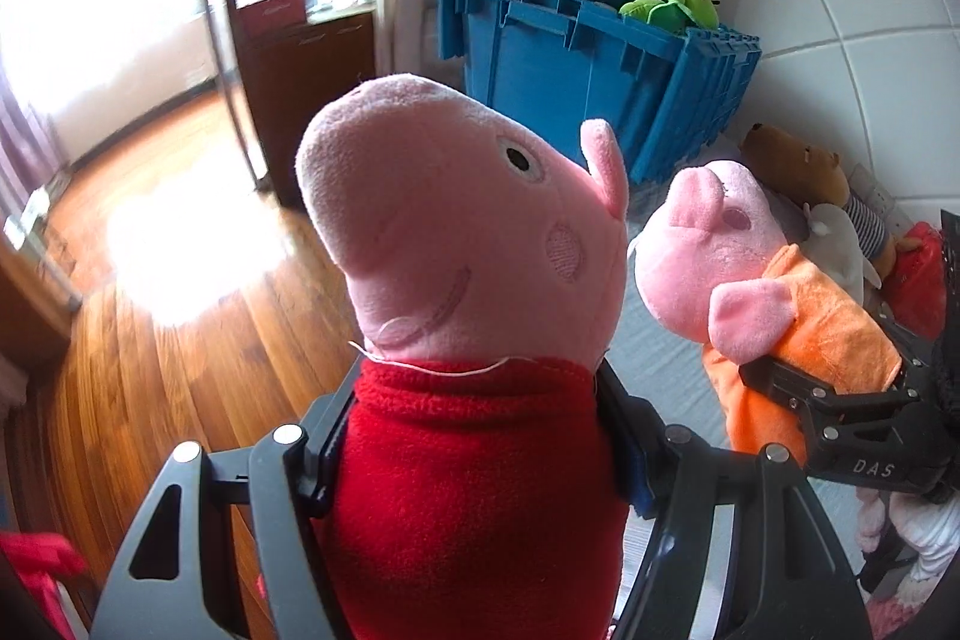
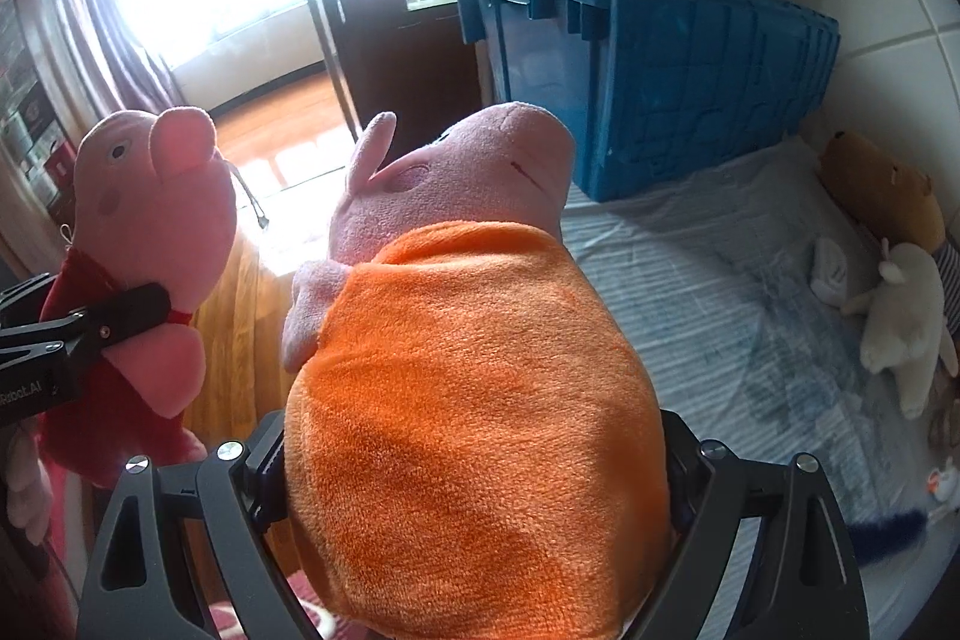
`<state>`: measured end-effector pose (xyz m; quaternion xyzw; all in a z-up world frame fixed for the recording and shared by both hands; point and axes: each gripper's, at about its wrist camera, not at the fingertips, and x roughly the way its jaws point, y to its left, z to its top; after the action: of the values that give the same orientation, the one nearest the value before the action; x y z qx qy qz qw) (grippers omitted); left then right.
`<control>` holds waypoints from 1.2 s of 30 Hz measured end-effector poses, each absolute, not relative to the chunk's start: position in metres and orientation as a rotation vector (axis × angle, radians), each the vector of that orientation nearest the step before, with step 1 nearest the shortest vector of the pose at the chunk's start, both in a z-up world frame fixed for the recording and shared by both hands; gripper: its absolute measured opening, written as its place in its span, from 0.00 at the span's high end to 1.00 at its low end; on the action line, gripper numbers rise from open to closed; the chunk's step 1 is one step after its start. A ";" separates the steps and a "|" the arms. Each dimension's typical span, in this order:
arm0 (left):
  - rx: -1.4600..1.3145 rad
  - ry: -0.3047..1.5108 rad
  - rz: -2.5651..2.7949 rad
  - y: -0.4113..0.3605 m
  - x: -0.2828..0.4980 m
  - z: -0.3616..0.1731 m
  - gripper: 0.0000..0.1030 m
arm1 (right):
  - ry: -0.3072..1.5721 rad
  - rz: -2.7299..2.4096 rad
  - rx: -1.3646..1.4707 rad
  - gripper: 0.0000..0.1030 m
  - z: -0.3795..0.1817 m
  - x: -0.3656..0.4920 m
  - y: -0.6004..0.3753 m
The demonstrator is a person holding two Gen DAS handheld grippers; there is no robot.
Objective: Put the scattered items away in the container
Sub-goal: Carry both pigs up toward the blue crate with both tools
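Note:
My left gripper (image 1: 474, 436) is shut on a pink pig plush in a red dress (image 1: 468, 280), held up in the air; it also shows in the right wrist view (image 2: 150, 244). My right gripper (image 2: 474, 460) is shut on a pink pig plush in an orange dress (image 2: 468, 376), seen too in the left wrist view (image 1: 780, 304). The blue crate (image 1: 588, 82) stands on the bed ahead, also in the right wrist view (image 2: 660, 82), with a green plush (image 1: 672, 7) sticking out of its top.
On the light striped bedsheet (image 2: 690, 292) by the white tiled wall lie a brown bear plush (image 2: 882, 190) and a white plush (image 2: 906, 322). Wooden floor (image 1: 180, 340) and a dark cabinet (image 1: 306, 88) are to the left.

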<state>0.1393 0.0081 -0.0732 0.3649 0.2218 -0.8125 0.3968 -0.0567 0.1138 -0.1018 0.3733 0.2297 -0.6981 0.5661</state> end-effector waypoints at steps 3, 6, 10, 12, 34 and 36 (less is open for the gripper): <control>0.949 0.512 -2.123 -0.031 0.147 -0.067 0.34 | 0.486 -1.704 0.891 0.12 -0.095 -0.046 0.087; 0.993 0.478 -2.180 -0.063 0.152 -0.063 0.34 | 0.441 -1.768 0.909 0.12 -0.088 -0.036 0.063; 1.037 0.437 -2.241 -0.098 0.150 -0.063 0.34 | 0.398 -1.844 0.927 0.12 -0.076 -0.024 0.041; 1.054 0.447 -2.269 -0.113 0.147 -0.067 0.34 | 0.402 -1.878 0.938 0.12 -0.074 -0.021 0.031; 0.991 0.361 -2.561 -0.251 -0.027 0.002 0.34 | 0.311 -1.972 0.831 0.20 -0.011 -0.137 -0.080; 0.957 0.332 -2.608 -0.258 -0.037 0.023 0.34 | 0.310 -1.955 0.830 0.20 -0.004 -0.142 -0.083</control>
<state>-0.0372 -0.2580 0.0232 0.3369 0.1170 -0.9185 0.1708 -0.1415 -0.0835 -0.0038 0.3396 0.1271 -0.8004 0.4774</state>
